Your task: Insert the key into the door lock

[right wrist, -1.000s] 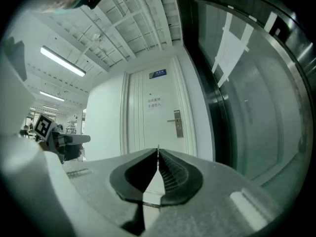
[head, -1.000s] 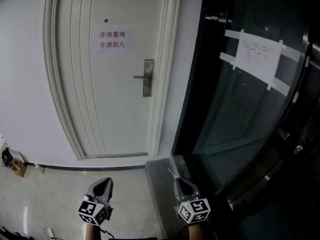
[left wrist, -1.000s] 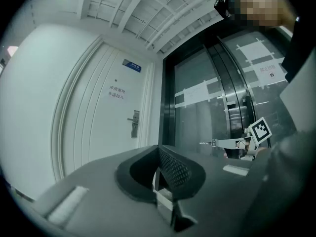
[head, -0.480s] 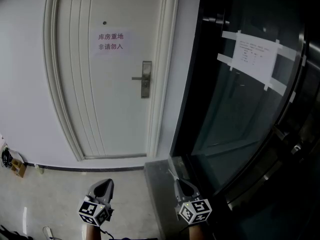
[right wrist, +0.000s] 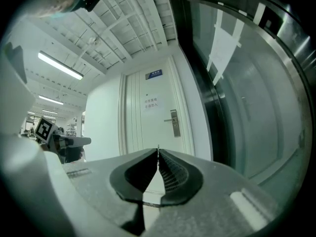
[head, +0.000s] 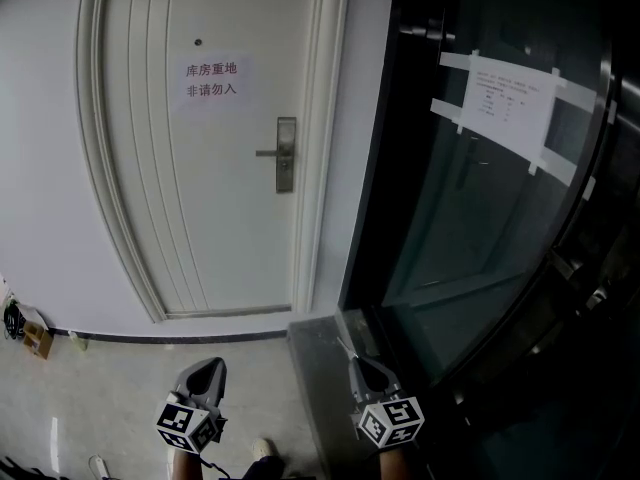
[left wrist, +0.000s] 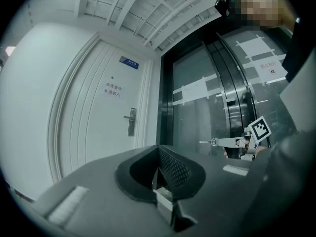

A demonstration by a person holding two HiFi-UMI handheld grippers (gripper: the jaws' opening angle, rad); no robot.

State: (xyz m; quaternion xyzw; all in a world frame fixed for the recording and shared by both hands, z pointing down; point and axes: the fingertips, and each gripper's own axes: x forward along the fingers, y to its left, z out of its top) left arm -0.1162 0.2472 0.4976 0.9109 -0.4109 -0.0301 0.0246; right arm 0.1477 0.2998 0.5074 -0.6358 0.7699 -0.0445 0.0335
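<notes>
**Approach to the lock, before insertion.** Nearest, the left gripper (head: 208, 366) is carried level, its jaws together on nothing. Beside it, the right gripper (head: 358, 364) has its jaws clamped on the key (left wrist: 207, 141), whose thin blade projects forward past the tips. Beyond the floor (head: 120, 388) stands the closed white door (head: 220, 228), well apart from both grippers. Its lock plate (head: 286, 158), which carries the lever handle, lies ahead and to the left of the key. Advisable: close in squarely, keep the blade level, and align it with the keyhole, too small to discern here, before pushing.
</notes>
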